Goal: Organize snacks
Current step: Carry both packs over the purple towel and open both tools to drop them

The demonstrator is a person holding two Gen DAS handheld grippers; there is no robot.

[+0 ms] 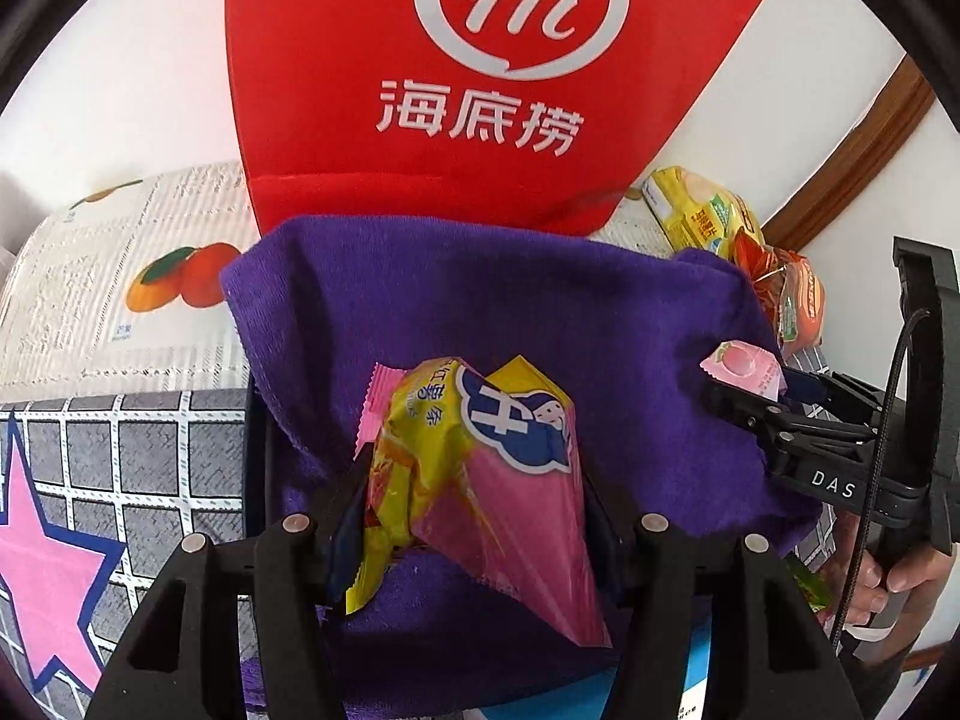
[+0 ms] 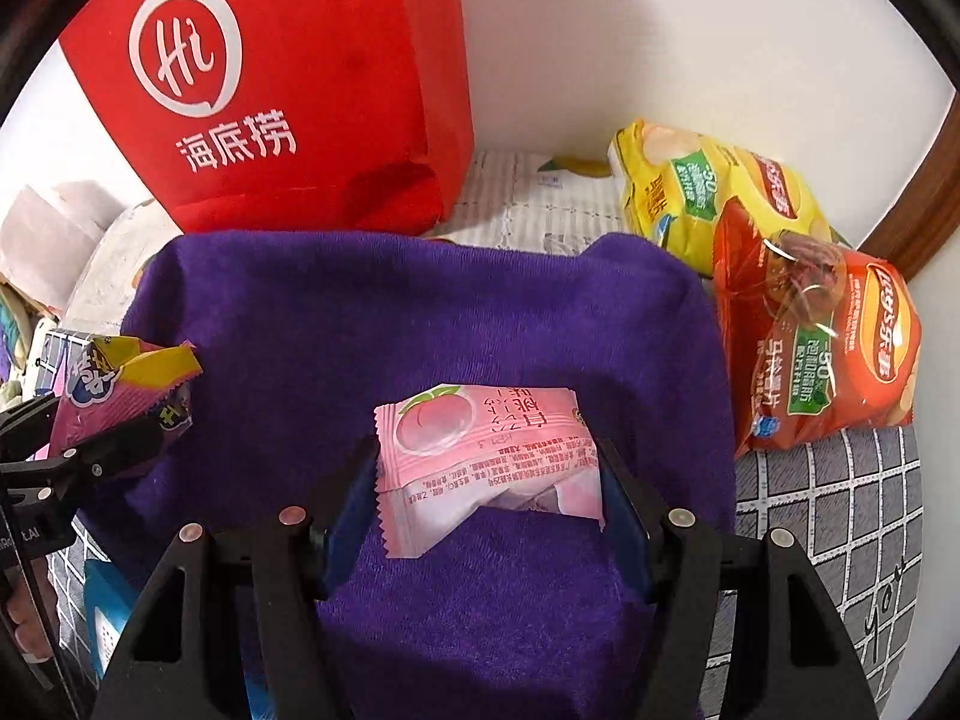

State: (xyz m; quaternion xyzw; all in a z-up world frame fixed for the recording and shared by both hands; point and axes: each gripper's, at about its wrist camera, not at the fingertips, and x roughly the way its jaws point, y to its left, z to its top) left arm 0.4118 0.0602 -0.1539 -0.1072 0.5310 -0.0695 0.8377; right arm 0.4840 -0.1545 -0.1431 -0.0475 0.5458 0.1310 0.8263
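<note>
Above the purple towel (image 2: 420, 324), the left gripper (image 1: 474, 510) pinches a yellow-pink snack bag (image 1: 474, 468) and the right gripper (image 2: 486, 480) pinches a pink peach packet (image 2: 480, 450), and both slippery wrappers could slide out and drop.

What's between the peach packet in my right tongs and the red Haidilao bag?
In the right wrist view, only the purple towel lies between the peach packet and the red bag; no other snack sits on that stretch.
</note>
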